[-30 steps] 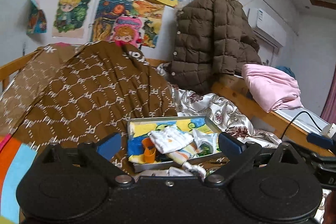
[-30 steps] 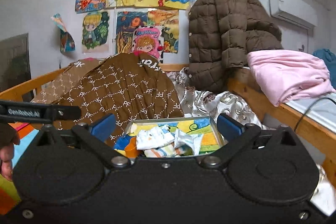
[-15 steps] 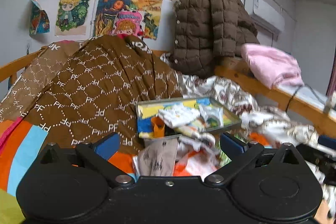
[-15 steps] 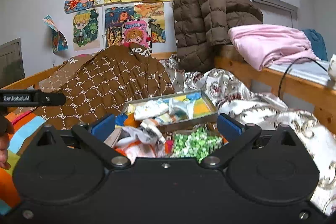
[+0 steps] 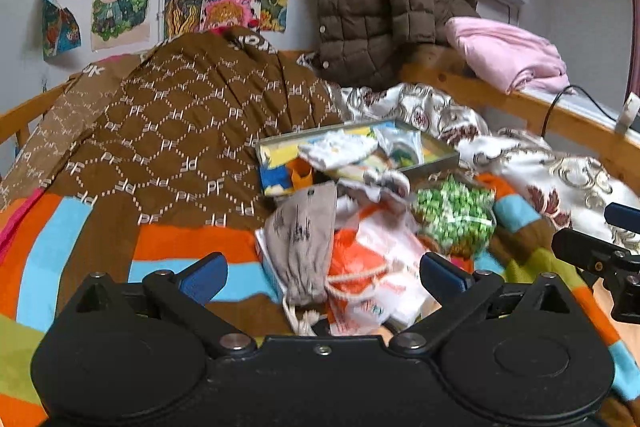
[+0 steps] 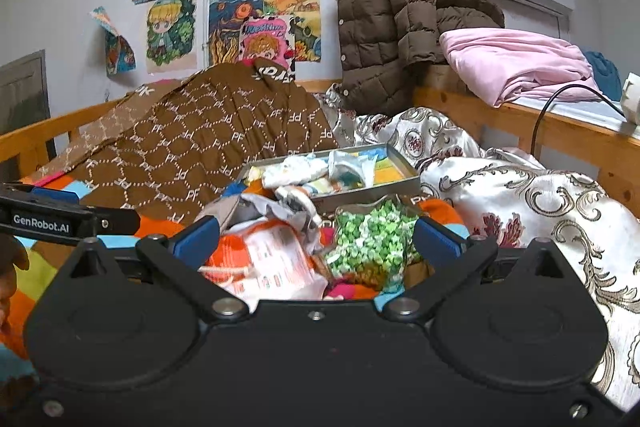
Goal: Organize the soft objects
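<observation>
**Soft items heaped ahead of both grippers, nothing held**

Soft pile sits on a striped blanket (image 5: 80,227), directly ahead of both tools. Contents: grey drawstring pouch (image 5: 304,239) with dark print, cord trailing toward the left gripper (image 5: 322,273); white-and-orange plastic bag (image 5: 376,251) with a white cord; green-and-white patterned bag (image 5: 454,215); crumpled white cloth (image 5: 384,183) at the far edge.

Beyond the pile lies a shallow metal-rimmed tray (image 5: 438,167) on the bedding, holding more small fabrics, one white with faint dots, plus an orange piece at its near-left corner.

Left gripper: fingers spread wide, nothing between them; pouch and orange bag lie in line with the gap. Right gripper (image 6: 316,241): likewise spread and empty; orange bag and green bag show between its blue fingers.

Writing: "GenRobot.AI" on the black tool body (image 6: 44,217) at the left edge of the right view. Brown quilt (image 5: 192,123) carries a repeated "PF" pattern. Bag print is too blurred to read.

View differences: left view shows the full pouch; in the right view only a sliver of it appears. Right view shows part of a hand (image 6: 10,279) at lower left. Left view shows the other tool's tip at the right edge.
</observation>
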`<state>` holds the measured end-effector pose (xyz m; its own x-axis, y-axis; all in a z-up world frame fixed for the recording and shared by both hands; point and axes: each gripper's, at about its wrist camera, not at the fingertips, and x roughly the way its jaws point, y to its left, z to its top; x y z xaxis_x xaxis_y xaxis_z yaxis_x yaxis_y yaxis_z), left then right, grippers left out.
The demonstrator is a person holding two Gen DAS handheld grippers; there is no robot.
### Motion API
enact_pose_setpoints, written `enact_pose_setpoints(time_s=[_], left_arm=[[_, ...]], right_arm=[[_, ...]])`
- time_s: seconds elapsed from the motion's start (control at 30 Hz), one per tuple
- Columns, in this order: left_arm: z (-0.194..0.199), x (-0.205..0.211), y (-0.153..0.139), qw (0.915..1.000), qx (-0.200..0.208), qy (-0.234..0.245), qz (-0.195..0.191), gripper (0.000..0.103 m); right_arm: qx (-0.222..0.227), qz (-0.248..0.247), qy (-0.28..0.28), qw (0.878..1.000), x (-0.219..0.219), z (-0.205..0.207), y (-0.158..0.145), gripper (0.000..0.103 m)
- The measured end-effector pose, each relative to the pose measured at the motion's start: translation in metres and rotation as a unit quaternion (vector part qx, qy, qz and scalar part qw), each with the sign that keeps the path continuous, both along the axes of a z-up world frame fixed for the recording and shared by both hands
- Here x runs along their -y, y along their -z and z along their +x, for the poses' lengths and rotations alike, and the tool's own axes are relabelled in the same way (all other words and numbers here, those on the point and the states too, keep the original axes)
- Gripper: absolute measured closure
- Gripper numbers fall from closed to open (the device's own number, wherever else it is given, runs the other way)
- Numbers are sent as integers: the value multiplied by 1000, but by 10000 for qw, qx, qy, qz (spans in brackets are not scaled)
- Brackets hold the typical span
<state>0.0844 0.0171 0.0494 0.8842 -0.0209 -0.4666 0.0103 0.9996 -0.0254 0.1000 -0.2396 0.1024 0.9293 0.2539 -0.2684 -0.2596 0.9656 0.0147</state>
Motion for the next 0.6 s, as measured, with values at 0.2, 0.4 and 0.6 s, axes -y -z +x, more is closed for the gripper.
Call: enact_pose_setpoints(time_s=[0.2, 0.4, 0.6], left_arm=[[-8, 0, 18, 9995, -264, -143, -11, 1], [-14, 1, 34, 9984, -522, -230, 38, 1], [-17, 0, 41, 9973, -672, -261, 120, 1]], right_arm=[[-292, -85, -55, 9995, -2, 2, 8, 1], [-547, -260, -4, 9982, -7, 6, 15, 1], [-851, -480, -200, 9950, -19, 10, 27, 1]])
